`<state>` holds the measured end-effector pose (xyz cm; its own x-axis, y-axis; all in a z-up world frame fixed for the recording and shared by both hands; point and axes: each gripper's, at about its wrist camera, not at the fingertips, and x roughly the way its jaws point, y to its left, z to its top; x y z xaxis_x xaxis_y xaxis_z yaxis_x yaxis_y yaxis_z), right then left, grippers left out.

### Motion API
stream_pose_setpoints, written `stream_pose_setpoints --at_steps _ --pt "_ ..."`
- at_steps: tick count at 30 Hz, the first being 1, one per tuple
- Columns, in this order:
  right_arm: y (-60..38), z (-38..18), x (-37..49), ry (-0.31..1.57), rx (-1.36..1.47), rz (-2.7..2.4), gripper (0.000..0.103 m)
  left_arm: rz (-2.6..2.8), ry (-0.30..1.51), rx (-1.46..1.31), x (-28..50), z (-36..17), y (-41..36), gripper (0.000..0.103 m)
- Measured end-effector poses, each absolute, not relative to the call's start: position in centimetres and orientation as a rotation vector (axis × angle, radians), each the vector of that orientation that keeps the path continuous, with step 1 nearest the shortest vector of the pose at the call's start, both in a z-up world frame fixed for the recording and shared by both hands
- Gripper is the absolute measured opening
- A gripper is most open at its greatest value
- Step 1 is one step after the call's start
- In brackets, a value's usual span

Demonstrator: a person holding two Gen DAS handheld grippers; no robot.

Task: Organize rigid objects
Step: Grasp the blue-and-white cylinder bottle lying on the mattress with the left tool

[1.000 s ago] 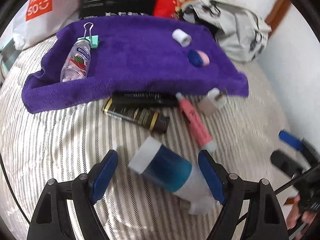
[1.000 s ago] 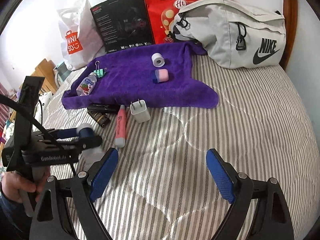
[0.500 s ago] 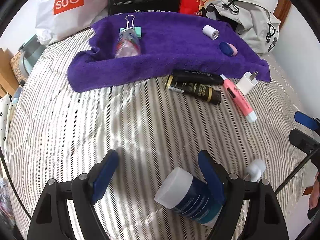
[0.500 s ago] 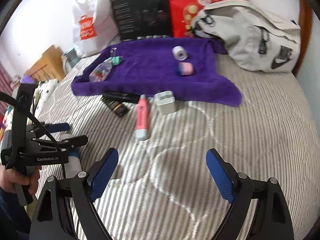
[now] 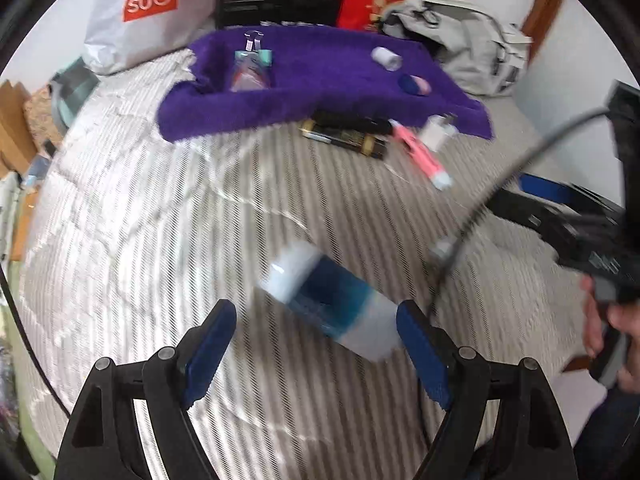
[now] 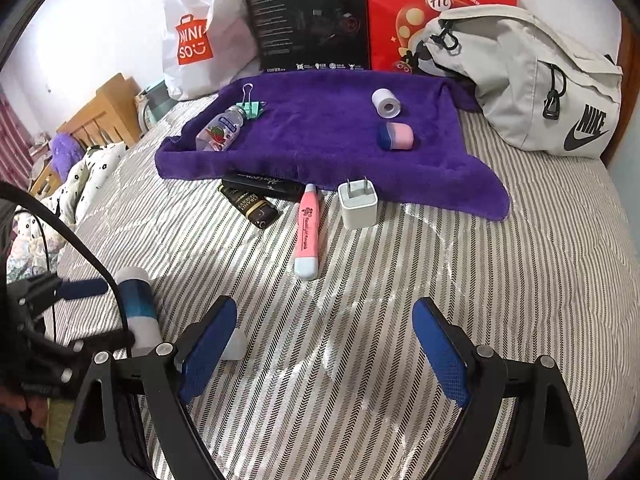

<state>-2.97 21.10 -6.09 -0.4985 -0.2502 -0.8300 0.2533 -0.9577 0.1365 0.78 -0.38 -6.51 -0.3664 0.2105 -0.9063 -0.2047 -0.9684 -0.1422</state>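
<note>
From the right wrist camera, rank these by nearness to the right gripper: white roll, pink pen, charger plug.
Nearest to the right gripper first:
1. Pink pen, on the striped bedspread just ahead, slightly left.
2. Charger plug, beside the pen, at the purple towel's front edge.
3. White roll, on the towel toward the back.

My left gripper (image 5: 316, 340): black frame, blue pads, silver screws. My right gripper (image 6: 324, 344): the same build. Black cable (image 5: 496, 196) trails off its body; dark sleeve (image 5: 608, 432) at the wrist.
</note>
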Motion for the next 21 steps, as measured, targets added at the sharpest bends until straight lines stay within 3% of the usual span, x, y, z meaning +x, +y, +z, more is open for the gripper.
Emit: stream_pose_setpoints --at_steps 8,16,21 --pt "22.6 -6.9 -2.6 -0.010 1.417 -2.495 0.089 2.388 0.242 -1.523 2.0 -6.5 0.3 0.082" --pt "23.9 -7.8 -2.9 -0.047 1.460 -2.503 0.089 2.447 0.254 -1.451 -0.6 -7.8 0.1 0.083" --pt "24.1 -8.1 -3.1 -0.047 1.473 -2.496 0.089 2.510 0.164 -1.421 -3.7 -8.9 -1.5 0.083"
